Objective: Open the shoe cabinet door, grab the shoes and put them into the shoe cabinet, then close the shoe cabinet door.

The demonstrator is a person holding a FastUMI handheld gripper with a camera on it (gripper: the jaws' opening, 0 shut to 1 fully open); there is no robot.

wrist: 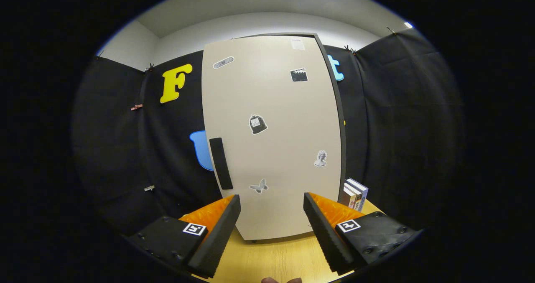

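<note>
Two fingers of the gripper stand spread wide apart with nothing between them, so the tool is released and holds nothing. Just ahead of them, filling the gap, rises the shoe cabinet door, pale and flat, and it lies flush and closed against the dark frame that shows along its top and right edge. A dark upright handle sits near the door's left edge, a little above and beyond the left finger. Several small stickers dot the door's face. No shoes can be seen from here (whether they sit inside the cabinet or somewhere behind the tool cannot be told), so a closed door with free fingers fits both a cabinet waiting to be opened and one shut again with the shoes inside.

As for risk, I judge the handle narrow and set close to the door's edge: fingers coming in off-line could slide past it or pinch only a corner and slip when pulled. The cabinet looks light on its small feet, so a hard tug might drag it along the surface.

The cabinet stands on a light wooden table. A few books stand upright just beside the cabinet's lower right corner. Black cloth walls the booth behind, with a white wall and ceiling above.
</note>
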